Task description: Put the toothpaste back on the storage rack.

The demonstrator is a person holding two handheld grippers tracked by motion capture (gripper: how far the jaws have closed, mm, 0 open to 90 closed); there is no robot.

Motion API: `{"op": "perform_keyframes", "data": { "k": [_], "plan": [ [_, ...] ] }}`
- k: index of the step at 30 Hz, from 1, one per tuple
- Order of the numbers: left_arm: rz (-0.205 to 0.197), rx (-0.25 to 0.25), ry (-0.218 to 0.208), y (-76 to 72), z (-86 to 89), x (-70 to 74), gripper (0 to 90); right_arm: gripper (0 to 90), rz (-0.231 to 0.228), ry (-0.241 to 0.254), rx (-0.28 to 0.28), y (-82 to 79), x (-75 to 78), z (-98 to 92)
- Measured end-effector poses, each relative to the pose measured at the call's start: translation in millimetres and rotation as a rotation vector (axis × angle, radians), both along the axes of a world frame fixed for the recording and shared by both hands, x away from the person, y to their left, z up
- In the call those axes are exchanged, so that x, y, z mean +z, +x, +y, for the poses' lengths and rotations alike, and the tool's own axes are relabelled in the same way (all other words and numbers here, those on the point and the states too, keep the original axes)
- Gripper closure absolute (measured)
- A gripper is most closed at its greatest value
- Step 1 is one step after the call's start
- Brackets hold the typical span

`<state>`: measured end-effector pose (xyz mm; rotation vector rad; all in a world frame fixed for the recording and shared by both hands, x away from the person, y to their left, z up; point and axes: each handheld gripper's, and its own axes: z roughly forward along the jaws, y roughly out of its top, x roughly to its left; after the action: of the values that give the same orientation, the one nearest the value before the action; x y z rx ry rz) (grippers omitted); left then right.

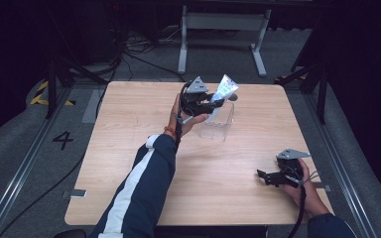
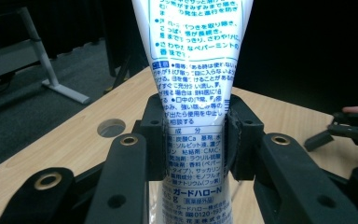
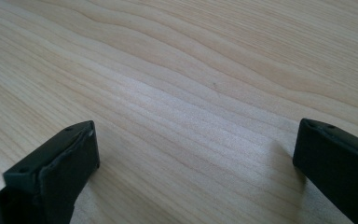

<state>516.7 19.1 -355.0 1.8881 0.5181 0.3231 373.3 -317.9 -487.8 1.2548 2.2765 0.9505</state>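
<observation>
Left claw (image 1: 217,102) grips toothpaste tube (image 1: 222,94) above clear box (image 1: 217,125).

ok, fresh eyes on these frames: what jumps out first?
The white toothpaste tube with blue print, clamped upright between the pads of the left gripper near the far middle of the table. Its lower end is at a clear plastic container standing there; whether it is inside is hard to tell. The right gripper sits open and empty at the near right edge, over bare wood.
</observation>
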Motion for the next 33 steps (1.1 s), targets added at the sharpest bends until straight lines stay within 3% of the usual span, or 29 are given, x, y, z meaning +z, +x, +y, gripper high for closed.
{"op": "perform_keyframes", "data": {
  "k": [10,15,22,29,33],
  "plan": [
    [-0.023,0.045,0.006,12.7,-15.6,-15.1,66.0,0.2,-0.001,-0.001,0.002,0.0,-0.1,-0.1],
    [-0.033,0.071,-0.029,15.0,-18.0,-24.7,66.0,0.2,0.000,0.000,0.002,0.0,0.0,-0.1],
    [-0.046,0.090,-0.046,15.1,-21.0,-37.8,65.7,0.2,0.002,0.001,0.002,-0.2,0.0,0.1],
    [-0.057,0.096,-0.037,11.3,-26.9,-50.8,65.4,0.2,0.002,0.003,0.003,-0.4,0.1,0.2],
    [-0.066,0.105,-0.002,9.0,-27.9,-54.3,65.1,0.2,0.001,0.002,0.004,-0.3,0.0,0.1]
  ]
}}
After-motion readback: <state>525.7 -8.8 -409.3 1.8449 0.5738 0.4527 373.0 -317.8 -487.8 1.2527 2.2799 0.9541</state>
